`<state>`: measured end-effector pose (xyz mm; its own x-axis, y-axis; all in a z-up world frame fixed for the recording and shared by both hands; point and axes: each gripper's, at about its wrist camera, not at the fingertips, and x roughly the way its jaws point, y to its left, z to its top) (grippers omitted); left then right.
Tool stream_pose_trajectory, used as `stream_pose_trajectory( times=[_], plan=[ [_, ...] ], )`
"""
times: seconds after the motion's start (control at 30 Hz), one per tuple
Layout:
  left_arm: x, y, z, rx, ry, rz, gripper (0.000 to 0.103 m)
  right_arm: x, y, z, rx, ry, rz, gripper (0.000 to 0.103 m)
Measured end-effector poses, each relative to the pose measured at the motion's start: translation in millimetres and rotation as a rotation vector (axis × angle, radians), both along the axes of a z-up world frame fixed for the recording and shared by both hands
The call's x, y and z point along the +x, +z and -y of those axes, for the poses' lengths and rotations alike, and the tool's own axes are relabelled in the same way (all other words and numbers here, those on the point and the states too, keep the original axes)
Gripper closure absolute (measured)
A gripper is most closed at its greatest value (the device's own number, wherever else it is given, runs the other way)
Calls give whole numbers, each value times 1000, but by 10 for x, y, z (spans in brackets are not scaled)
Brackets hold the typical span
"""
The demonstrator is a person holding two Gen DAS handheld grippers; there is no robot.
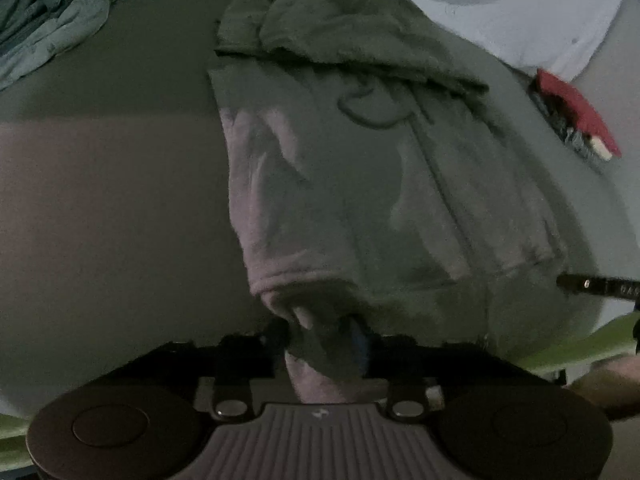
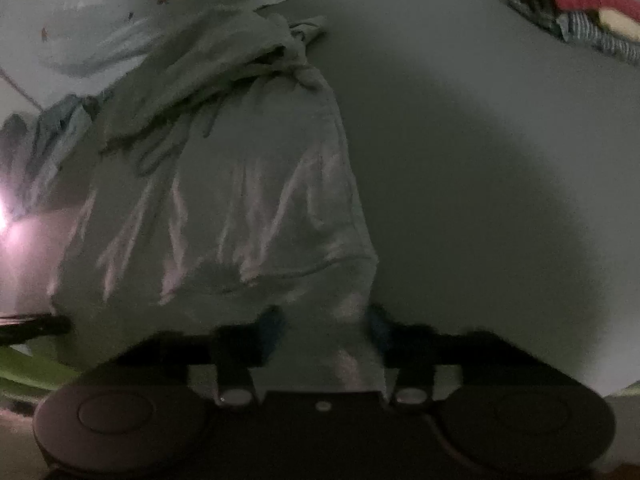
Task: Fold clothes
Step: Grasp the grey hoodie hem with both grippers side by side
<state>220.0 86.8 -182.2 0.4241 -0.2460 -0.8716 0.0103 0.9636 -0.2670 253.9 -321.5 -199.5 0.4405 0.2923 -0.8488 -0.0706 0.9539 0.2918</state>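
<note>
Currently both grippers sit at the near hem of the grey garment [image 1: 360, 184], which lies flat on the surface [image 1: 100, 200] and stretches straight ahead of them; top end is bunched into a loose heap at the far side.

Left gripper [image 1: 324, 332]: fingers pinched on the hem's left corner, fabric gathered between them and running back toward the camera. Right gripper [image 2: 326, 328]: fingers stand further apart with the hem's right corner lying between them; dim and blurred, so I cannot tell whether it actually grips or just straddles the cloth.

My read: step in hand is lifting the bottom edge to fold it up toward the far end. To do it well: confirm the right gripper really bites before lifting; raise both corners together and level so the hem stays taut between them; carry it forward, lay it just short of the bunched heap, and let go only once the fold line is straight.

Risk: one-sided grip gives a skewed fold. Teal garment [image 1: 44, 28] far to the left and red-topped pile [image 1: 576, 112] far right are well apart, no interference.
</note>
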Motion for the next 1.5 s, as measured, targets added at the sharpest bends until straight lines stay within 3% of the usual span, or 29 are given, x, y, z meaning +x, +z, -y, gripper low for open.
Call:
stream_pose_trajectory(
  times=[0.03, 0.17, 0.23, 0.4, 0.57, 0.67, 0.73, 0.8, 1.0, 1.17, 1.33, 1.5],
  plan=[
    [15, 19, -3, -14, 4, 6, 89, -2, 9, 32, 30, -10, -2, 95],
    [-18, 196, -35, -103, 26, 66, 92, -76, 49, 216, 209, -79, 3, 97],
    [-56, 299, -45, -103, 41, 89, 94, -123, 47, 322, 260, -127, -5, 97],
    [-208, 559, -128, -23, 86, 113, 95, -207, 79, 384, 209, -139, -4, 99],
    [-215, 275, -196, 103, 125, -34, 94, -155, 59, 269, 119, -86, -18, 96],
    [-205, 177, -218, 59, 121, -66, 76, -121, 51, 248, 96, -74, -29, 88],
    [-198, 165, -196, 40, 94, -60, 53, -119, 48, 256, 80, -75, -36, 80],
    [-177, 128, -149, 66, 67, -64, 48, -118, 25, 268, 75, -77, -52, 72],
    [-127, -50, -132, 39, 51, -137, 47, -147, -36, 254, 63, -52, -89, 69],
    [-91, -56, -93, 12, 13, -134, 44, -159, -31, 232, 64, -33, -100, 64],
    [-66, -67, -55, -7, -8, -142, 34, -178, -52, 228, 78, -50, -109, 64],
    [-68, -74, -73, -32, -4, -145, 31, -164, -51, 150, 51, -29, -126, 64]
  ],
)
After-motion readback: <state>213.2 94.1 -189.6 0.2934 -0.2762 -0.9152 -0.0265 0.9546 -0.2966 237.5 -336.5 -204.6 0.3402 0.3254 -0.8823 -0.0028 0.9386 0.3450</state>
